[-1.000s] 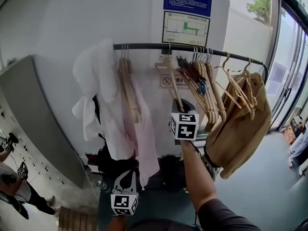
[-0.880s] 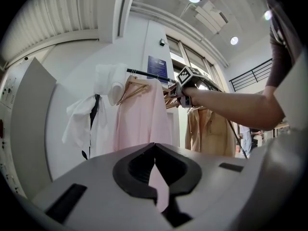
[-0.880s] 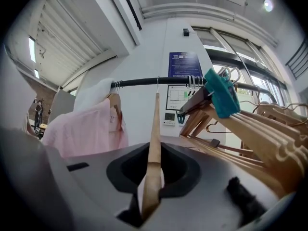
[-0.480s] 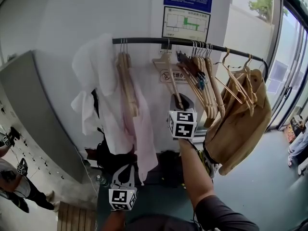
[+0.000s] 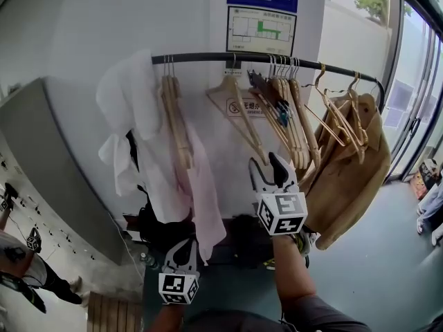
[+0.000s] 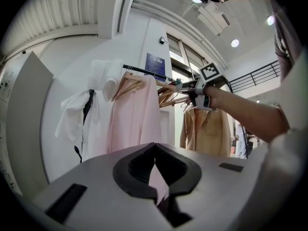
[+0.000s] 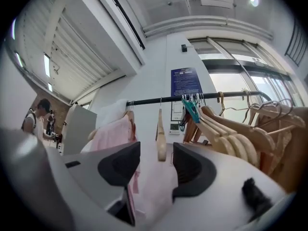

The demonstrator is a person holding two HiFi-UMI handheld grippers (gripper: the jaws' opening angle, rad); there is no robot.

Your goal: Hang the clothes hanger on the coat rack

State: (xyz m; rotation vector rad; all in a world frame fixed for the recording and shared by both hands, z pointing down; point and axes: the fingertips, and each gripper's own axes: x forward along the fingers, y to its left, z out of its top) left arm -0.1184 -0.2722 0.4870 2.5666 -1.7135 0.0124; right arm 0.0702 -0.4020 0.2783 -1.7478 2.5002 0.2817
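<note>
A light wooden hanger (image 5: 243, 120) hangs by its hook from the black rail (image 5: 208, 58) of the coat rack, between a pink shirt and a bunch of wooden hangers. My right gripper (image 5: 266, 166) sits just below and right of its lower end, apart from it. Its jaws are opening and nothing is between them. In the right gripper view the hanger (image 7: 161, 138) shows beyond the gap of that gripper (image 7: 156, 149), under the rail (image 7: 207, 98). My left gripper (image 5: 184, 243) stays low, shut and empty; its tips (image 6: 154, 146) meet in the left gripper view.
On the rail hang a white garment (image 5: 131, 123), the pink shirt (image 5: 201, 185), several wooden hangers (image 5: 294, 123) and a tan coat (image 5: 346, 178). A grey cabinet (image 5: 48, 164) stands at the left, glass doors (image 5: 415, 109) at the right. A person (image 7: 38, 117) stands far left.
My right gripper let go of the hanger, opened, and drew back down and to the right. The hanger stays on the rail. The left gripper has barely moved.
</note>
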